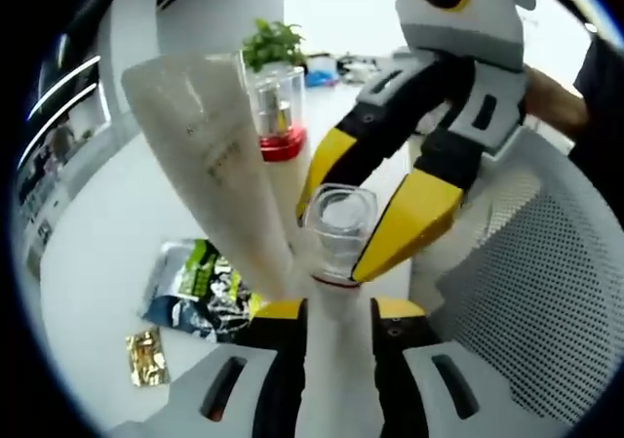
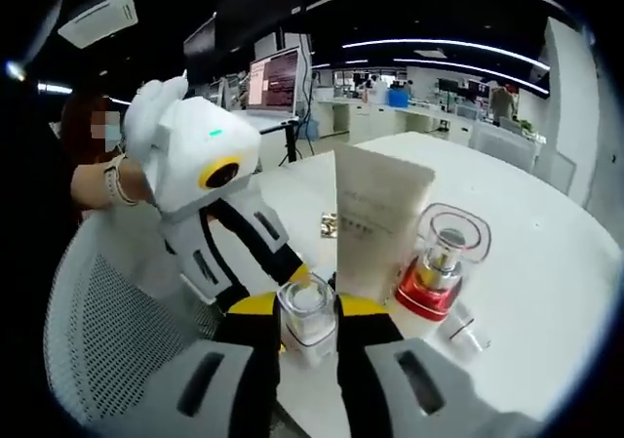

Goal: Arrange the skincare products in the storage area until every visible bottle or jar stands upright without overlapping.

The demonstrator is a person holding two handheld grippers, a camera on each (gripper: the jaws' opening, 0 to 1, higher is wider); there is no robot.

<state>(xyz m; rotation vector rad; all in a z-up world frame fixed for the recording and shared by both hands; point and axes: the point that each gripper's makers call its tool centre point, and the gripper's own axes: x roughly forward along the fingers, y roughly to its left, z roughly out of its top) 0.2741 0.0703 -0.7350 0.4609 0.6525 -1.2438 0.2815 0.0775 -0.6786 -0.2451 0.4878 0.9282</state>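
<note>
A frosted white squeeze tube [image 1: 205, 155] leans wide end up. Its narrow end runs down between the jaws of my left gripper [image 1: 338, 311], which stand close together on it. My right gripper [image 1: 336, 238] reaches in from the upper right, its yellow jaws shut on a small clear jar [image 1: 341, 209] just past my left jaws. In the right gripper view the jar [image 2: 307, 306] sits in my right gripper [image 2: 310, 316]. The tube [image 2: 375, 223] rises just behind it, and the left gripper [image 2: 278, 262] comes in from the left. A clear-capped bottle with a red base [image 2: 441, 262] stands upright on the table.
The round white table [image 1: 97, 253] carries a foil pouch [image 1: 200, 287], a small gold sachet [image 1: 146, 357] and a potted plant [image 1: 273, 43] behind the red-based bottle [image 1: 280, 116]. A small clear cap [image 2: 468, 333] lies beside that bottle. A white mesh chair [image 2: 107, 311] stands at the table's edge.
</note>
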